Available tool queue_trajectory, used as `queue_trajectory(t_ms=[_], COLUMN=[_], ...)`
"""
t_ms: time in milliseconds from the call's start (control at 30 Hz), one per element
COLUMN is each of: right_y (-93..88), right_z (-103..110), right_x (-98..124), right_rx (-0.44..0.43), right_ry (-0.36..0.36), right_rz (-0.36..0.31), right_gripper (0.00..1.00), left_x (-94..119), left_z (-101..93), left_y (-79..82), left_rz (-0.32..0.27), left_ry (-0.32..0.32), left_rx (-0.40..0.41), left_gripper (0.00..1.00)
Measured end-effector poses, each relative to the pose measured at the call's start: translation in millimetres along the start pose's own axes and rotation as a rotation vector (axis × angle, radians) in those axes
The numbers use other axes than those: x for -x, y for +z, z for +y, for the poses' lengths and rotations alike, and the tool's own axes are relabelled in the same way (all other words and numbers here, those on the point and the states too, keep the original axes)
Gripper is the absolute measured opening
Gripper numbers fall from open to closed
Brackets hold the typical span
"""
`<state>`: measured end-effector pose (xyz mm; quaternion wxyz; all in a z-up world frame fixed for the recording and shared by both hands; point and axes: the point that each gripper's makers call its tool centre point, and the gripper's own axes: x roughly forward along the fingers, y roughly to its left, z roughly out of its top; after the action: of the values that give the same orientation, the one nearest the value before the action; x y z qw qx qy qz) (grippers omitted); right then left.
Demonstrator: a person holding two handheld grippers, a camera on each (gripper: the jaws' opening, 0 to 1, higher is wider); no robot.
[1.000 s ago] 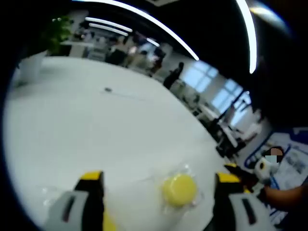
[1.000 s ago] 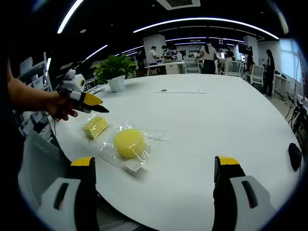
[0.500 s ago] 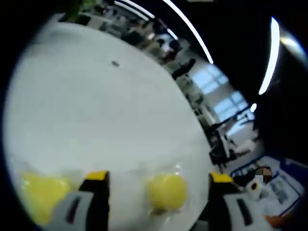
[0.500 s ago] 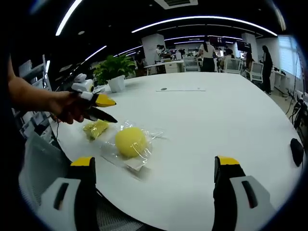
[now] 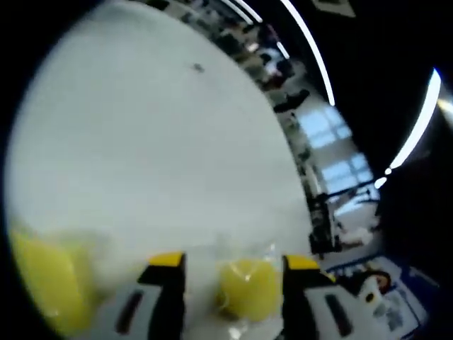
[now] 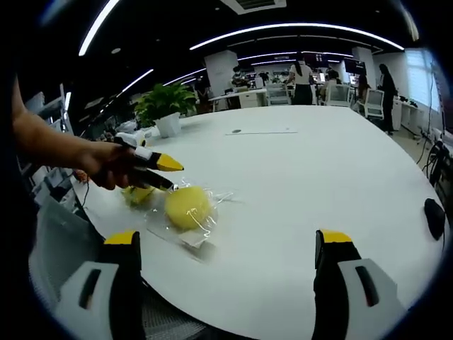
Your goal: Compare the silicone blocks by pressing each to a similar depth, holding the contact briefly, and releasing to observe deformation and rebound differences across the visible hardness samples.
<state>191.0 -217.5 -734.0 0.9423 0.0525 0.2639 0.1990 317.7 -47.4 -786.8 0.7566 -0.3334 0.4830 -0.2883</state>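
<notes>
A round yellow silicone block (image 6: 187,207) in a clear plastic bag lies on the white table (image 6: 304,177). A second yellow block (image 6: 138,195) sits just left of it, partly hidden behind my left gripper (image 6: 166,176), which a hand holds over both. In the left gripper view the round block (image 5: 248,287) lies between the jaws of my left gripper (image 5: 233,262). The gripper is open with a narrowed gap, and I cannot tell whether the jaws touch the bag. The other block (image 5: 46,283) is blurred at the left. My right gripper (image 6: 228,241) is open, hanging back from the blocks.
A potted plant (image 6: 164,106) stands at the table's far left. A small dark object (image 6: 236,131) lies mid-table and a black item (image 6: 433,218) sits at the right edge. A grey mesh chair (image 6: 56,241) stands at the near left. People stand by desks far behind.
My left gripper has come forward and down onto the round block, and its jaws have drawn closer together. The right gripper has stayed put.
</notes>
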Motion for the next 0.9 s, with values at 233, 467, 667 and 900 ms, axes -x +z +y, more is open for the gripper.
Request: queue_trajectory(t_ms=[233, 467, 667, 900], right_y=[-3.1, -6.1, -3.9, -6.1], right_z=[-2.2, -1.0, 2.0, 4.3], right_x=[1.0, 0.6, -2.2, -3.1], right_rx=[-0.007, -0.017, -0.014, -0.011], right_ry=[-0.003, 0.000, 0.010, 0.019], right_rz=[0.005, 0.012, 0.011, 0.027], right_gripper=[0.96, 0.96, 0.96, 0.96], left_x=[-14.3, -18.3, -17.8, -11.0], left_z=[2.8, 3.7, 1.1, -17.9], left_y=[-7.0, -9.9, -7.9, -4.6], left_rz=[0.037, 0.047, 0.028, -0.002], left_ry=[0.029, 0.033, 0.029, -0.039], left_rx=[0.016, -0.104, -0.208, -0.114], left_gripper=[0.32, 0.10, 0.00, 0.00])
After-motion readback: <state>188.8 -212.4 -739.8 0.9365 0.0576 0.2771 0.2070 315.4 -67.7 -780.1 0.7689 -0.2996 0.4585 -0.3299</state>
